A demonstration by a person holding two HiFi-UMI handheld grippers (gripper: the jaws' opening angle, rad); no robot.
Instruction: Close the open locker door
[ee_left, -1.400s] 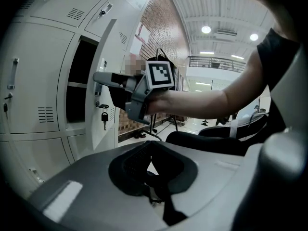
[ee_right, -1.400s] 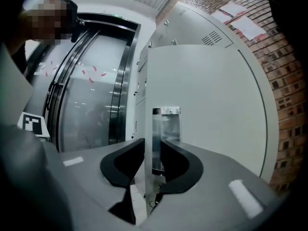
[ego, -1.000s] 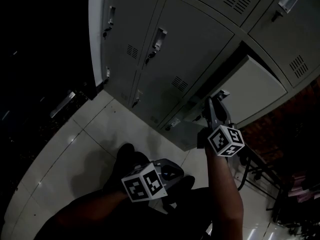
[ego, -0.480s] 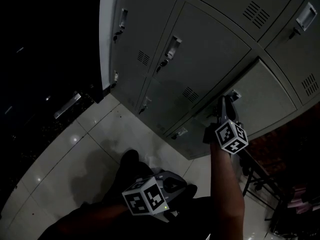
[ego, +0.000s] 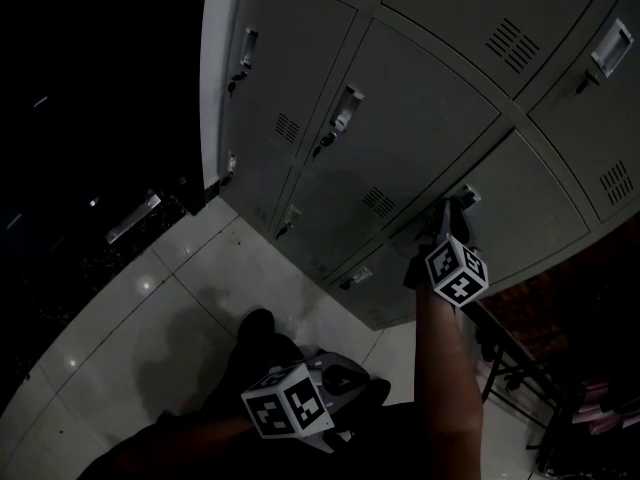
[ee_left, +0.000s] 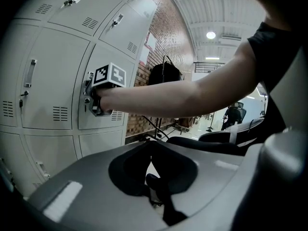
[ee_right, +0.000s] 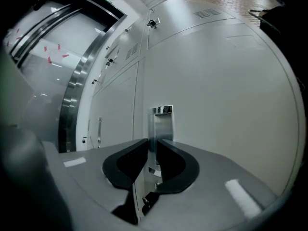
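right arm stretched out: forearm runs from the bottom of the head view up to the marker cube, and in the left gripper view it crosses level from the right edge to the lockers. right gripper points straight at the locker face, level. its jaws have just been closing and are now nearly together, pinching the thin chrome door handle, which stands edge-on in the narrow gap. left gripper hangs low at bottom centre of the head view, near the person's body and above the tiled floor. it's tipped slightly down, jaws together, nothing in them. locker door sits centre right in the head view, in the lower rows of the locker bank. its face looks about flush with its neighbours, with a dark seam along its upper-left edge. can't tell if it's fully latched. in the left gripper view the door is an upright rectangle with its long axis vertical and the handle on its left edge. the handle's long axis is vertical too.
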